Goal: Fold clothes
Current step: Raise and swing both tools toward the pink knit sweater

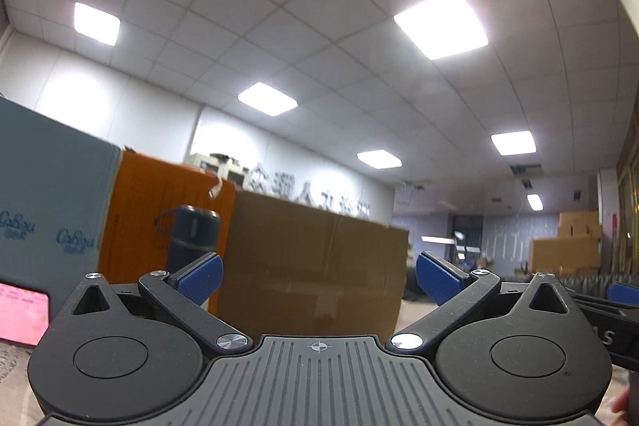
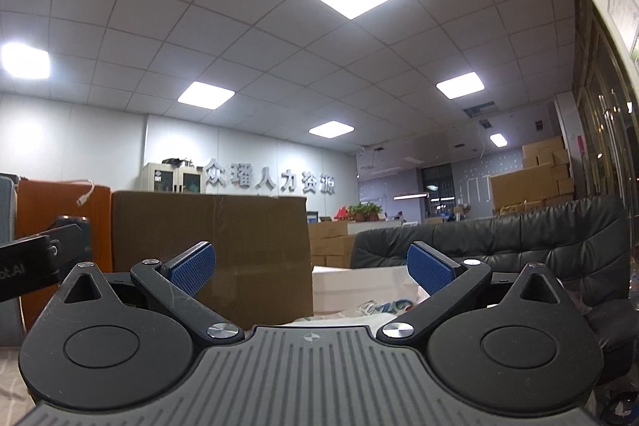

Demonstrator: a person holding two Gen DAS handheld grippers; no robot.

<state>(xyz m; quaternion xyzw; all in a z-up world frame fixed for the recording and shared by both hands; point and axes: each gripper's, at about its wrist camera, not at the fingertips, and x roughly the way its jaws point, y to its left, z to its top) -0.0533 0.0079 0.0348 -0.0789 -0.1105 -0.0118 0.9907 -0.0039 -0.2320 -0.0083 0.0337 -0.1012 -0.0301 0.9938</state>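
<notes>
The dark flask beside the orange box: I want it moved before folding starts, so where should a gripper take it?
Judging from the left wrist view, grip the flask around its upright round body, just under the cap, coming straight from the front. The orange box and the brown carton flank it closely, so sideways approach looks blocked. The loop on its left seems too thin for the fingers.

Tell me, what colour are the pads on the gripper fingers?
Blue, with a fine dotted texture; the pads show best in the right wrist view.

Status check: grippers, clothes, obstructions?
Left gripper open, empty. Right gripper open, empty. No clothes in view; both cameras look toward the ceiling. Brown cardboard box right ahead.
</notes>
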